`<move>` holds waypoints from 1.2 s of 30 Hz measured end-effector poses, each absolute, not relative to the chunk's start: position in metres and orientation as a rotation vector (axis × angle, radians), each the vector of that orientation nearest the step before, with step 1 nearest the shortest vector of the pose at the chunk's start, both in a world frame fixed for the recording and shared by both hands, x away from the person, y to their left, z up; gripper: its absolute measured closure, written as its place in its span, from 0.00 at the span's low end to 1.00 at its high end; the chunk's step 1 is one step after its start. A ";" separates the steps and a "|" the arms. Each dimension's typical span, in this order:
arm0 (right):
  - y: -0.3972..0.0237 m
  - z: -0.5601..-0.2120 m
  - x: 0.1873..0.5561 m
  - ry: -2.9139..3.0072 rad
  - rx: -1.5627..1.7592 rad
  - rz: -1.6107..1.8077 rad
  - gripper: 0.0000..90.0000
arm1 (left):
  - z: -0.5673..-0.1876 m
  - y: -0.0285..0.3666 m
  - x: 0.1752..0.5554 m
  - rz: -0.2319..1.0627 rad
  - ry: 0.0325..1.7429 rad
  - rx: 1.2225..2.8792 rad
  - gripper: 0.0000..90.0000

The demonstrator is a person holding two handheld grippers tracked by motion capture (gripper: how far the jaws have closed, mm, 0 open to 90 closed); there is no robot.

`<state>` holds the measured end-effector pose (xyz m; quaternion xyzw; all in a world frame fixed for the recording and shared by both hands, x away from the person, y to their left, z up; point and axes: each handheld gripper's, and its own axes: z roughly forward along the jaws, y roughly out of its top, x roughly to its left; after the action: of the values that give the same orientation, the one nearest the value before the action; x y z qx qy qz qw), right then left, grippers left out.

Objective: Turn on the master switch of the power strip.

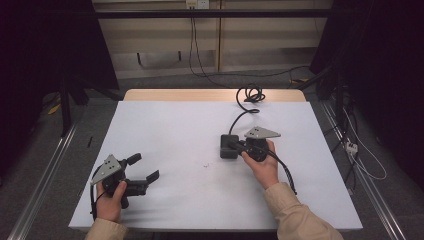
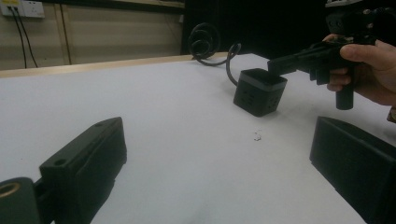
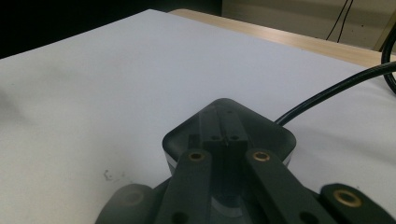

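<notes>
Item: black cube-shaped power adapter (image 1: 229, 146), resting on the white counter (image 1: 175, 130) right of centre, roughly midway between near and far edges. Its black cable (image 1: 240, 117) runs from the far side toward the far edge, ending in a loose coil (image 1: 252, 94) there.

Right hand-held gripper (image 1: 239, 146): held in the right hand (image 1: 264, 165), jaws pointing left along the counter and lying over the top face of the adapter. In the right gripper view the two jaws stand drawn together, tips side by side above the adapter (image 3: 229, 135); they appear to press on or hover at its top, not to clasp its sides. Contact cannot be confirmed.

Left hand-held gripper (image 1: 145, 167): near the near-left corner, in the left hand (image 1: 112, 197), jaws spread wide, nothing between them, pointing right toward the adapter.

Governing relation: the adapter lies directly under the right gripper's tips and well apart from the left; the right hand is much nearer.

Also present: small speck of debris (image 1: 205, 165) on the counter, between the two grippers.
</notes>
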<state>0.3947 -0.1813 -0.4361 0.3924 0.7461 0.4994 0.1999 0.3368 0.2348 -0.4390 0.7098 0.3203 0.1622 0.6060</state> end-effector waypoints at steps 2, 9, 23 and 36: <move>-0.181 -0.436 0.395 2.086 1.097 1.396 1.00 | -0.439 0.235 0.337 0.374 0.740 1.640 0.04; -0.182 -0.437 0.395 2.086 1.103 1.408 1.00 | -0.439 0.235 0.337 0.377 0.742 1.641 0.04; -0.181 -0.437 0.395 2.086 1.099 1.402 1.00 | -0.439 0.234 0.336 0.378 0.742 1.640 0.04; -0.181 -0.437 0.394 2.088 1.091 1.392 1.00 | -0.439 0.234 0.336 0.379 0.742 1.643 0.04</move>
<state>0.3945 -0.1808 -0.4370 0.3907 0.7473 0.4984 0.2012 0.3364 0.2339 -0.4393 0.7100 0.3206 0.1640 0.6051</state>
